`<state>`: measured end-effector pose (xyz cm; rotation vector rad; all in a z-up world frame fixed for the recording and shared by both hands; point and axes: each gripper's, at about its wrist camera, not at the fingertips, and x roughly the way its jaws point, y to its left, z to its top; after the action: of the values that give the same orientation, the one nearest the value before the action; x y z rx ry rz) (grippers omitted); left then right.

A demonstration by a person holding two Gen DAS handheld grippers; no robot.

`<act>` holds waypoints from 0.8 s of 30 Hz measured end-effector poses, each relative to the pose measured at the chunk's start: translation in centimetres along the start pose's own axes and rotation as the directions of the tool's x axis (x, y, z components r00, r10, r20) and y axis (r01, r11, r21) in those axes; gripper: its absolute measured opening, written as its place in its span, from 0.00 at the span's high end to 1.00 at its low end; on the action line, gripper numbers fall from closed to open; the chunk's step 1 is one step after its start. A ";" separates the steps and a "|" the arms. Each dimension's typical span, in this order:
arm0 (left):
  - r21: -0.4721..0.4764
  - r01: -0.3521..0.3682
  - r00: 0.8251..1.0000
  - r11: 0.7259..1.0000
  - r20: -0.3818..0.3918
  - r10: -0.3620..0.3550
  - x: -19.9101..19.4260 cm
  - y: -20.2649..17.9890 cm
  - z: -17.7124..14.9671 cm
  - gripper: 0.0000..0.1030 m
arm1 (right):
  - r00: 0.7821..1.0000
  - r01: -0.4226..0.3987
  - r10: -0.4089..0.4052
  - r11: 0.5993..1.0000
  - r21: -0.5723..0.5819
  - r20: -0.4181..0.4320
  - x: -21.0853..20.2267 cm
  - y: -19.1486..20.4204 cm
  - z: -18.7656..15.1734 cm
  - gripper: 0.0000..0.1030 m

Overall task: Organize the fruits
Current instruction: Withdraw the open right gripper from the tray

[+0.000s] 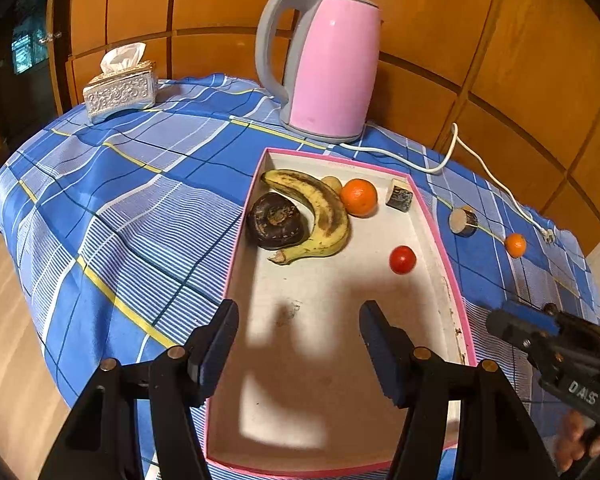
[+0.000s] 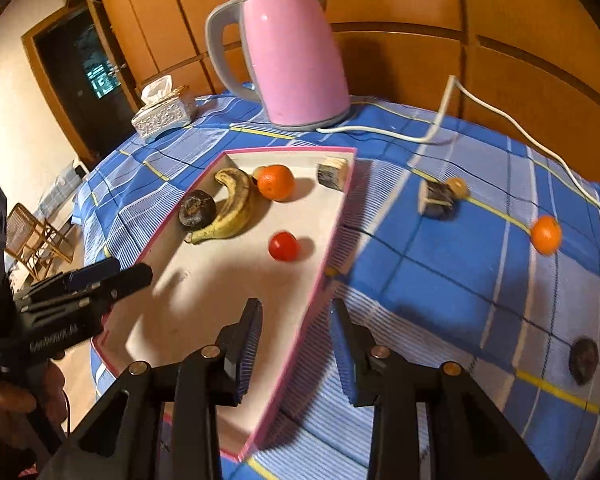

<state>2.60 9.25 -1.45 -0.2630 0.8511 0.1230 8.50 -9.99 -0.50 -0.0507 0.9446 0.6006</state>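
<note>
1. The left gripper (image 1: 298,344) hangs over the near half of the pink-rimmed tray (image 1: 440,240), jaws parted and empty, only bare tray floor between them.
2. The right gripper (image 2: 296,344) straddles the tray's right wall near its near end. Its jaws stand a little apart with nothing clamped. No fruit is between the pads.
3. Inside the tray, toward the far end, a spotted banana (image 1: 320,216) curls around a dark round fruit (image 1: 275,221) at the left wall.
4. An orange (image 1: 358,197) sits just beside the banana's far end, and a small yellowish fruit (image 1: 331,182) peeks out behind them.
5. A cut chunk with dark skin (image 1: 399,197) rests in the tray's far right corner.
6. A red tomato (image 1: 402,259) sits alone mid-tray, nearer the right wall.
7. Out on the blue checked tablecloth (image 2: 440,280), right of the tray, lie another cut chunk (image 2: 436,198), a small orange (image 2: 545,235) near the right edge, and a dark fruit (image 2: 583,360) closer in.
8. The pink kettle (image 1: 332,68) stands at the table's far edge behind the tray, its white cord (image 1: 480,160) trailing right, with a tissue box (image 1: 120,90) at the far left corner.
</note>
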 end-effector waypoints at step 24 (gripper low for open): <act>0.137 0.044 0.999 0.990 -0.006 -0.043 -0.9 -4.3 -0.6 0.38 | 0.988 0.150 -0.152 0.981 0.123 0.008 -3.3 -4.9 -4.2 0.66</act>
<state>2.45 4.92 -0.40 -0.1531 0.8529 0.0234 6.42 -16.89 -1.52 -0.0074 0.9499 0.4019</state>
